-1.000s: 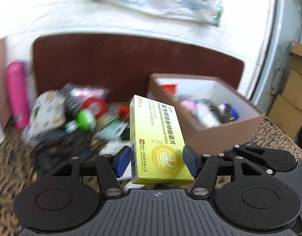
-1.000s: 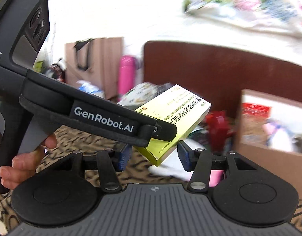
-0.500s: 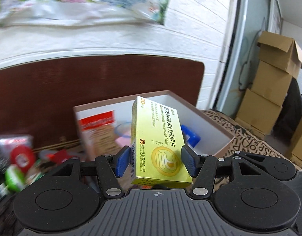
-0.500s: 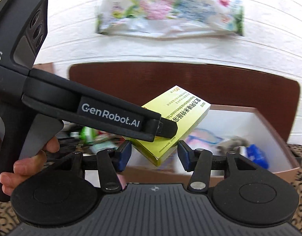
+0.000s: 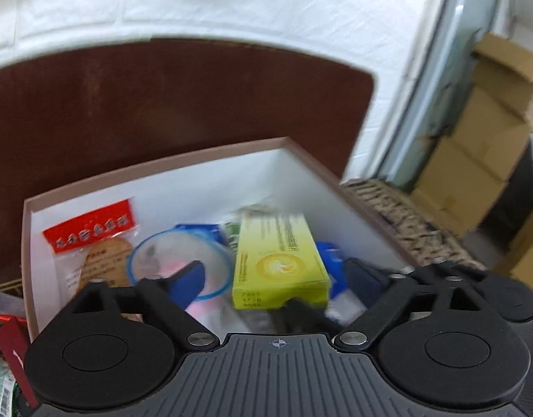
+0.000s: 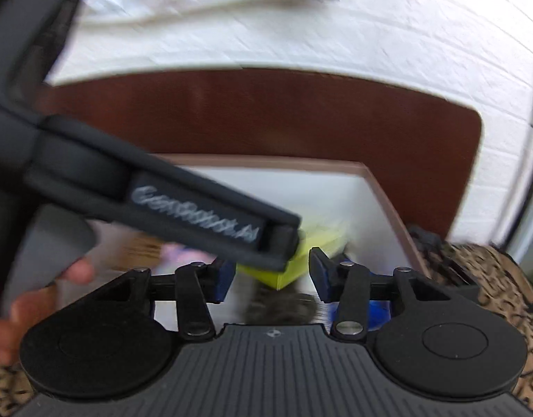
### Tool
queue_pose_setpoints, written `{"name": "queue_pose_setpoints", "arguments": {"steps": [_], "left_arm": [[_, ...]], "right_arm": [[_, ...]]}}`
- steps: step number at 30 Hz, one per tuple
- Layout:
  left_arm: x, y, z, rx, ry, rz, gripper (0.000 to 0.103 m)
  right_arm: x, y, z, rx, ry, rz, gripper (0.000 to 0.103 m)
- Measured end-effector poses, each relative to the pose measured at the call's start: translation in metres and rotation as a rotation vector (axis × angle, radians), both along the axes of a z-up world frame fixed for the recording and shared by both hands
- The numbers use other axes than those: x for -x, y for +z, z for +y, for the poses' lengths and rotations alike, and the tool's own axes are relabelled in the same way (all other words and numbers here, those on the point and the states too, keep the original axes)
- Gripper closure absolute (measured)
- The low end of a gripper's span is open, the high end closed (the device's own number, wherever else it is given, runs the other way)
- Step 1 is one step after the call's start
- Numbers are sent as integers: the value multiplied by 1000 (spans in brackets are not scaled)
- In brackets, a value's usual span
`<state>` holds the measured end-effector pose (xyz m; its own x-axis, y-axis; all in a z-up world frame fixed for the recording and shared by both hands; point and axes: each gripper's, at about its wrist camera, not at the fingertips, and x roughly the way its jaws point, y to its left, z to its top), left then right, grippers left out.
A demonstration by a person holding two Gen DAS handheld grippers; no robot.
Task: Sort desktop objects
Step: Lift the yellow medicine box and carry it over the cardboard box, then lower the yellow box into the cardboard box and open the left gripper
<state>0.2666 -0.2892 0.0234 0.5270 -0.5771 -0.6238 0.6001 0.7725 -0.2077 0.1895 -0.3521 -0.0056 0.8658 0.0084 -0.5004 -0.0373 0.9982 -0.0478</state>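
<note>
Tilting down over the brown open box, the left gripper is spreading its fingers wide, clear of the yellow medicine box lying loose among the box's contents. The right gripper, narrowing on nothing, angles toward the box's right corner; a hand grips the left handle.

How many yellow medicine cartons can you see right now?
1: the yellow cardboard medicine carton sits over the brown open storage box, between the opening left gripper pads; others may be buried.
</note>
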Motion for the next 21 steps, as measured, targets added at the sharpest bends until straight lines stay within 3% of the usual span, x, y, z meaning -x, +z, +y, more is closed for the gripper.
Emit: {"name": "queue_pose_setpoints", "arguments": {"steps": [4, 11, 21], "left_arm": [[-2, -11, 10, 16, -12, 26, 1], [4, -12, 24, 28, 18, 15, 0], [48, 11, 38, 23, 16, -51, 0]], "right_arm": [[7, -13, -8, -5, -28, -15, 27], [15, -18, 2, 4, -41, -34, 8], [50, 4, 16, 5, -48, -138, 2]]}}
